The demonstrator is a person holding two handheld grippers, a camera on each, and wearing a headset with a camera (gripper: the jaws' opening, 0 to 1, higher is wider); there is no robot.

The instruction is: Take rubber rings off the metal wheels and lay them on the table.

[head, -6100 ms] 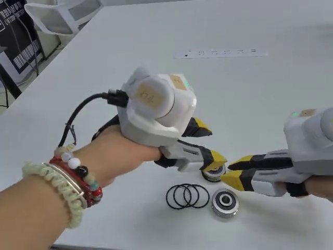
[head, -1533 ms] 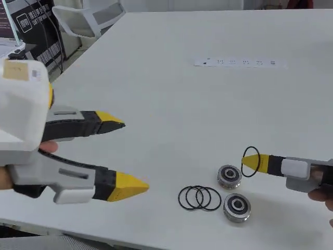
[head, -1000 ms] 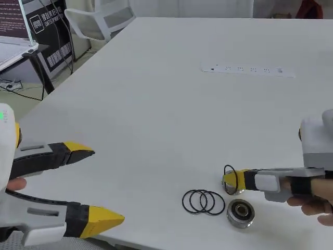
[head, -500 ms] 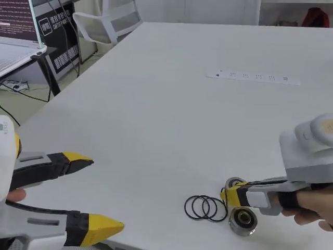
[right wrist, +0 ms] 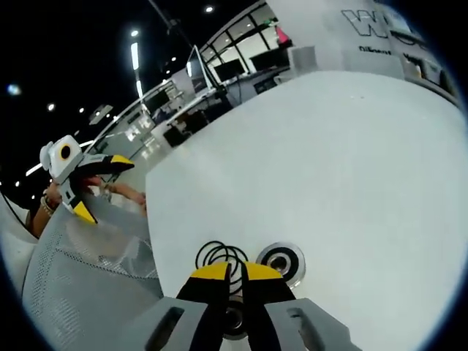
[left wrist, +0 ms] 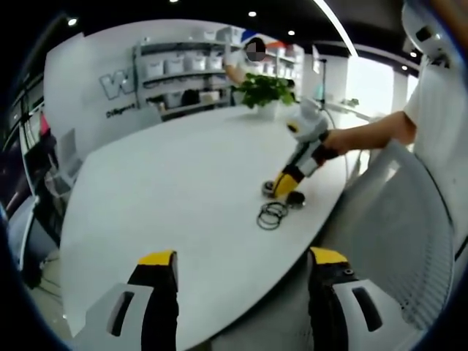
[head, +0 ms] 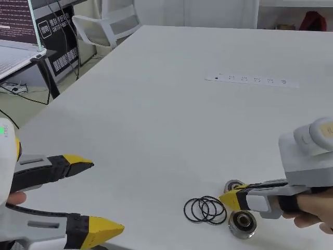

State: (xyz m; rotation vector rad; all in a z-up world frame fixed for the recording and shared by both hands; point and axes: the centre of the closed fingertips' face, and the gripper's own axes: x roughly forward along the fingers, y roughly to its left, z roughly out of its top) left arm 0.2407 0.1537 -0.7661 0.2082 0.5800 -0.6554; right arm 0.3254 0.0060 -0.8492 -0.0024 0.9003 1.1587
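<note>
Two small round metal wheels sit on the smooth white table [head: 171, 104]: a far wheel [head: 233, 185] and a near wheel [head: 242, 223]. Just beside them lie the thin black rubber rings [head: 205, 209], overlapping flat; I count at least three. The right gripper [head: 225, 198], with its yellow tips pinched almost together, points between the wheels at the rings' edge. The left gripper [head: 99, 197] gapes wide, well apart.

Open tabletop [head: 171, 104] ahead, power strip [head: 252, 80] far back, rings [head: 205, 209], wheels [head: 242, 223] near edge
</note>
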